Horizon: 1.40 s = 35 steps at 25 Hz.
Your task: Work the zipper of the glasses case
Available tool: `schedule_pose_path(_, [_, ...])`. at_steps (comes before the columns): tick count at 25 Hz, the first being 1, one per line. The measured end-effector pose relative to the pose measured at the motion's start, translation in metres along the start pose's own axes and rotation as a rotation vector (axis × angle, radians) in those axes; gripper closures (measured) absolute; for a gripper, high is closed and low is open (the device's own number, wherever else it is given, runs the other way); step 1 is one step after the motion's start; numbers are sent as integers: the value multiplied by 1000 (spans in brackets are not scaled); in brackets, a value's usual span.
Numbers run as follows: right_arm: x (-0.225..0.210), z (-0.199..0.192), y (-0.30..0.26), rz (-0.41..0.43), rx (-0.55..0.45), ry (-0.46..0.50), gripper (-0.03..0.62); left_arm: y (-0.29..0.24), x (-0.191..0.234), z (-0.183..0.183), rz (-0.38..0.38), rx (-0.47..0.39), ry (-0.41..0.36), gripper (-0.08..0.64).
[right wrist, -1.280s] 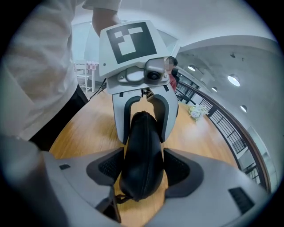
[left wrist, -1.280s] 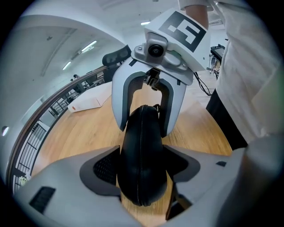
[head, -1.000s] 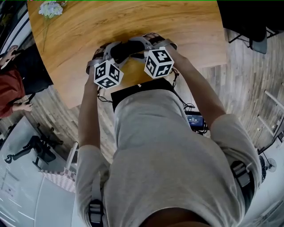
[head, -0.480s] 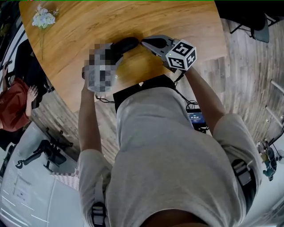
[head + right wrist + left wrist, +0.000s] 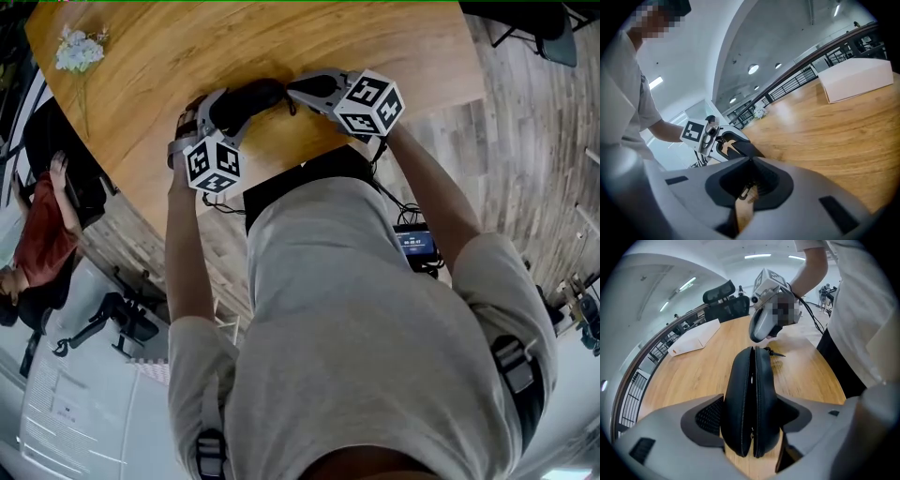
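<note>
The black glasses case [image 5: 752, 376] (zip seam upward) is clamped between the left gripper's [image 5: 752, 420] jaws over the wooden table [image 5: 689, 376], and the right gripper [image 5: 751, 160], at the case's far end, is closed tight on the zipper pull [image 5: 745, 193].

Bright ceiling lights [image 5: 753, 69], sheen on table [image 5: 797, 341] — fisheye-bent edges, dark vignetted corners

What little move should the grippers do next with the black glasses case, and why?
Probably the right gripper should draw the small metal zipper pull gently along the edge of the black zippered glasses case. Its jaws are shut on the pull, and the left gripper clamps the case steady.
</note>
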State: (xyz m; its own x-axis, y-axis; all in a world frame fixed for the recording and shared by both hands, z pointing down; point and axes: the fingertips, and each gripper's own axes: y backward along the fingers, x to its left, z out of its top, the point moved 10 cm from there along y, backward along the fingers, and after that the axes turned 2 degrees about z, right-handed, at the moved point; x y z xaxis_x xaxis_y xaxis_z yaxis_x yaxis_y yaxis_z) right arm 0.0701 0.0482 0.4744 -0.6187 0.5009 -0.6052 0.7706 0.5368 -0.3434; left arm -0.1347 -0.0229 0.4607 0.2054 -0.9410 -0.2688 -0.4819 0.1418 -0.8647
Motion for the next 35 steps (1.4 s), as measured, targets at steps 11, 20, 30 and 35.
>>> schedule_pose_path(11, [-4, -5, 3, -33, -26, -10, 560, -14, 0, 25, 27, 95, -116, 258])
schedule_pose_path(20, [-4, -6, 2, -37, -24, -7, 560, -20, 0, 31, 29, 139, -155, 258])
schedule_pose_path(30, [3, 6, 16, 0, -53, 30, 558, 3, 13, 26, 99, 45, -91, 272])
schedule_pose_path(35, [2, 14, 18, 44, -90, 14, 551, 18, 16, 25, 108, -24, -132, 272])
